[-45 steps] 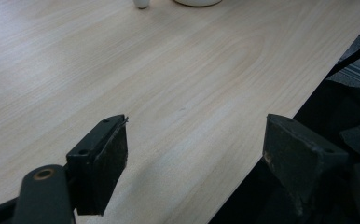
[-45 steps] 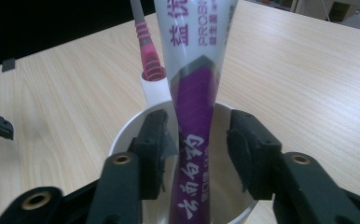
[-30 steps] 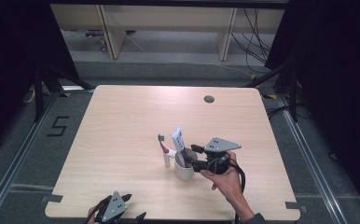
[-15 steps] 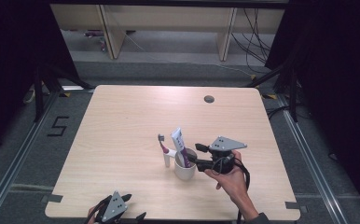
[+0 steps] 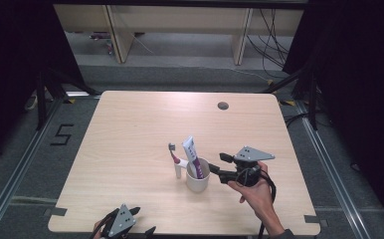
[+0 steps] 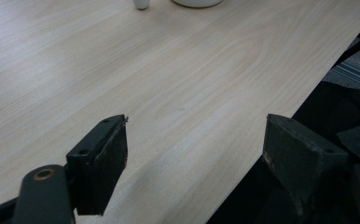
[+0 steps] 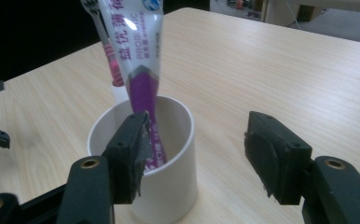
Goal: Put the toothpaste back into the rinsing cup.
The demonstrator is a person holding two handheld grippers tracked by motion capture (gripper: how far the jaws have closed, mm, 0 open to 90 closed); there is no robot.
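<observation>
Pale wood-grain covers the desk (image 5: 130, 129), which fills the middle of the high view. A white cup (image 5: 198, 176) stands toward the near side of the desk, slightly right of centre. A white and purple toothpaste tube (image 5: 191, 152) stands tilted inside the cup, its flat end upward. A toothbrush (image 5: 175, 157) stands upright just beside the cup, on its left.

The right tool (image 5: 219, 167) is held by the person's right hand (image 5: 253, 194) just to the right of the cup. Its jaws are spread apart and grip nothing. In the right gripper view, one jaw sits at the cup's rim and the other is beside the cup over bare wood.

The left tool (image 5: 139, 221) rests at the near edge of the desk, well apart from the cup. Its jaws are also wide apart and empty.
</observation>
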